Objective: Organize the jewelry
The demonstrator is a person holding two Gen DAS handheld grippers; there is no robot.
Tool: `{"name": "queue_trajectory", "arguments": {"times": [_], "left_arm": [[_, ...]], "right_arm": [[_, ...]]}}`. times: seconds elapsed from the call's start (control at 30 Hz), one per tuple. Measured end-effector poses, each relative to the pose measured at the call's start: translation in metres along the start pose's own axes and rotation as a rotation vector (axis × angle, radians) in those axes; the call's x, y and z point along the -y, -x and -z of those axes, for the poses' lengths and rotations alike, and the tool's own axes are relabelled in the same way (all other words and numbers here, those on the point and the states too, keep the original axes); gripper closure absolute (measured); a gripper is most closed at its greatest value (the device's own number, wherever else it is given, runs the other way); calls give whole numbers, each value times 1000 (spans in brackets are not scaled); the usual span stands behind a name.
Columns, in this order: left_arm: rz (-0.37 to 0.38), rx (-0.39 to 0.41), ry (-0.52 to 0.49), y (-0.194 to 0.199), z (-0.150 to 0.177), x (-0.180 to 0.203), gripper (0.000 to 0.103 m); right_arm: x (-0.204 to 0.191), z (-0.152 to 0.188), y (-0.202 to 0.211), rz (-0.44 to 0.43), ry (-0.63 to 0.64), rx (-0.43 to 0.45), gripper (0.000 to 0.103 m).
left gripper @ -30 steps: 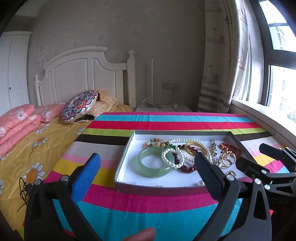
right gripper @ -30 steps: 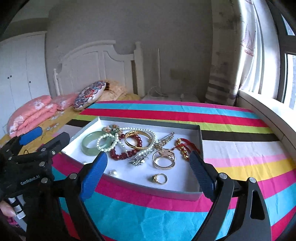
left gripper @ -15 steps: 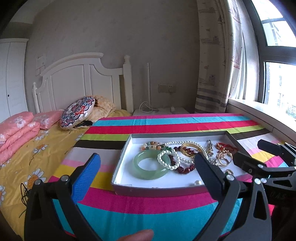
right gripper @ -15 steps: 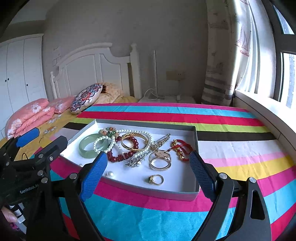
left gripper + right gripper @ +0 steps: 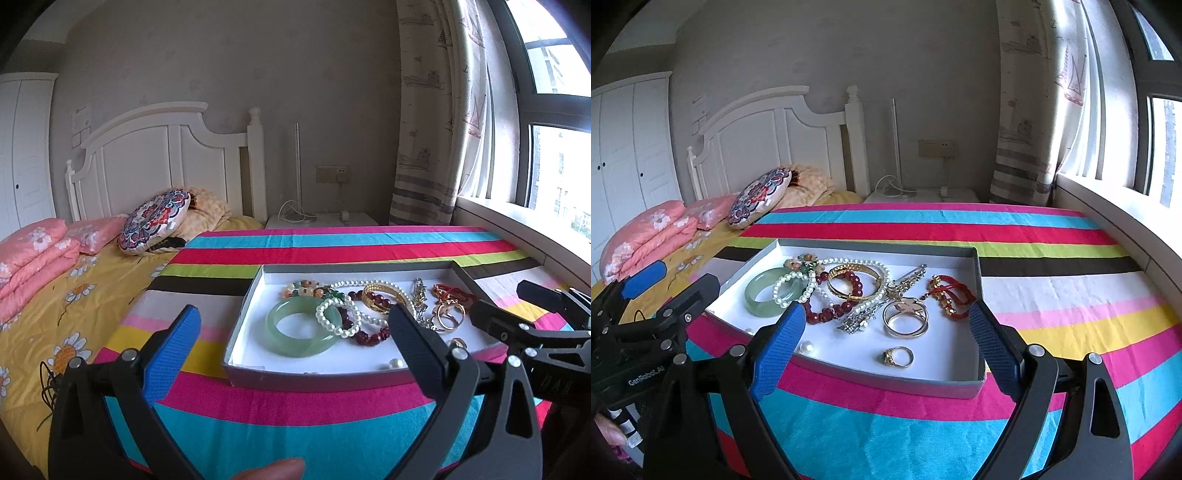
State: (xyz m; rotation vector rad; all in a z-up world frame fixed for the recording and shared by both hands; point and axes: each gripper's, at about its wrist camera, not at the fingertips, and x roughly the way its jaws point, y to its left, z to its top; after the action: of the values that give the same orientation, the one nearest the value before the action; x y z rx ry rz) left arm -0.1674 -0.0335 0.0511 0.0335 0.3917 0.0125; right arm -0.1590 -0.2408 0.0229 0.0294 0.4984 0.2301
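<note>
A shallow grey box [image 5: 905,384] with a white floor lies on the striped cloth and holds tangled jewelry. In it are a green jade bangle [image 5: 764,297], a white pearl bracelet [image 5: 792,290], a dark red bead bracelet [image 5: 831,314], a gold bangle [image 5: 849,280], a red cord bracelet [image 5: 951,295], a gold ring [image 5: 897,356] and a loose pearl [image 5: 806,347]. My right gripper [image 5: 886,347] is open and empty, over the box's near edge. My left gripper [image 5: 291,343] is open and empty, near the box's front left, by the jade bangle [image 5: 301,332].
The striped cloth [image 5: 1052,295] covers the surface around the box. A bed with yellow sheets [image 5: 48,306], pink quilts [image 5: 33,254] and a patterned cushion [image 5: 155,219] lies to the left. A window sill [image 5: 1126,225] runs along the right. A thumb [image 5: 266,470] shows at the bottom.
Both views have tilted up and drawn slightly back, so the box sits lower in the frames. Both grippers stay open and empty. The jewelry has not moved.
</note>
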Motion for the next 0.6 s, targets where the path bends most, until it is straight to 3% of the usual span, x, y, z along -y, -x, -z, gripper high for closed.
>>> {"name": "queue_trajectory", "arguments": {"times": [0.6], "left_arm": [[-4, -5, 11, 0, 1, -2, 3]], "right_arm": [[1, 0, 0, 2, -3, -2, 17]]}}
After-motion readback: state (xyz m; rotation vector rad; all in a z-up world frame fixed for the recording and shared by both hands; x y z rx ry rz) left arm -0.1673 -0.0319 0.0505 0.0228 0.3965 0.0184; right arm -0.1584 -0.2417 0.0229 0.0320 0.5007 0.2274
